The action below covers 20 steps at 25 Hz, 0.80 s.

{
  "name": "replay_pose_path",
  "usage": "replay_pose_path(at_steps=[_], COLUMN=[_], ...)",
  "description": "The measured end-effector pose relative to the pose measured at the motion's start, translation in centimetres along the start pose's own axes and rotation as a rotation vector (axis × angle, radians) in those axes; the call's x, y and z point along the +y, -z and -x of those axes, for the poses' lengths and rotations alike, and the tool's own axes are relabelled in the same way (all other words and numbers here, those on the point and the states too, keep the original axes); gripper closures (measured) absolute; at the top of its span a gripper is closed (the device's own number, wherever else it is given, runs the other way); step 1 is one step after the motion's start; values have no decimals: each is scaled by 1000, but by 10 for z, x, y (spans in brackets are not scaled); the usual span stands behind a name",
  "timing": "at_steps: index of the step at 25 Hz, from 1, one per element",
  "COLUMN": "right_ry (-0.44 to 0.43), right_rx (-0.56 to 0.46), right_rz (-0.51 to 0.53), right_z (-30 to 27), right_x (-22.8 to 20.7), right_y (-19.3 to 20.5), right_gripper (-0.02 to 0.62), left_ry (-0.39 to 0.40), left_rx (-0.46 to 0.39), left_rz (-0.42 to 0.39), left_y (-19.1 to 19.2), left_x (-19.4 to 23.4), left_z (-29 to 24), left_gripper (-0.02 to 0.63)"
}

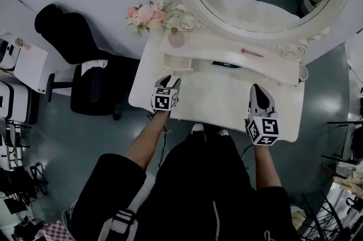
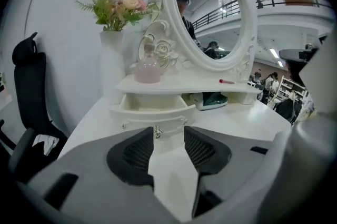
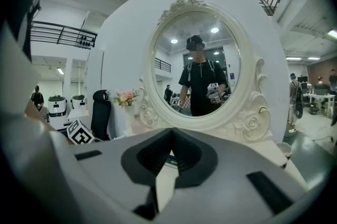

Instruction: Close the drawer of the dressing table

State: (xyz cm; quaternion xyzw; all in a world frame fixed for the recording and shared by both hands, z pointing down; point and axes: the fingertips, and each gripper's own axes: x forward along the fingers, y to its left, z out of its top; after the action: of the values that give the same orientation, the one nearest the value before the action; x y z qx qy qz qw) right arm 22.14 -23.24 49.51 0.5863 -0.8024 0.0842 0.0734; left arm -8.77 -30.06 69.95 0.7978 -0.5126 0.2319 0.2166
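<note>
The white dressing table (image 1: 221,99) carries a low shelf, and its small left drawer (image 1: 177,63) stands pulled out. In the left gripper view the drawer (image 2: 152,107) looks empty inside, and its metal knob (image 2: 157,133) shows just beyond the pads. My left gripper (image 1: 169,81) hangs open right in front of that drawer, with only bare tabletop between its fingers (image 2: 138,154). My right gripper (image 1: 256,88) is shut over the table's right half, holds nothing, and points at the oval mirror (image 3: 196,65).
A vase of pink flowers (image 1: 146,14) and a pink bottle (image 1: 176,37) stand at the shelf's left end. A red stick (image 1: 252,53) lies on the shelf, with a dark green object (image 1: 226,64) under it. A black office chair (image 1: 79,58) stands left of the table.
</note>
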Motion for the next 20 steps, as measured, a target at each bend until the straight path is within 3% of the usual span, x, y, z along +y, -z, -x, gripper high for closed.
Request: replay_pose_path(at_steps=[11, 13, 20], right_ry=[54, 61, 76], right_rx=[22, 26, 32], right_rz=[-11, -13, -19], right_z=[5, 6, 8], right_x=[-19, -21, -26], right_y=[7, 8, 12], right_gripper=[594, 594, 594], left_ry=[-80, -86, -96], left_rx=[116, 119, 61], left_rz=[53, 54, 0], left_y=[17, 18, 9], left_x=[22, 23, 22], left_z=[-40, -40, -35], left_gripper=[446, 505, 506])
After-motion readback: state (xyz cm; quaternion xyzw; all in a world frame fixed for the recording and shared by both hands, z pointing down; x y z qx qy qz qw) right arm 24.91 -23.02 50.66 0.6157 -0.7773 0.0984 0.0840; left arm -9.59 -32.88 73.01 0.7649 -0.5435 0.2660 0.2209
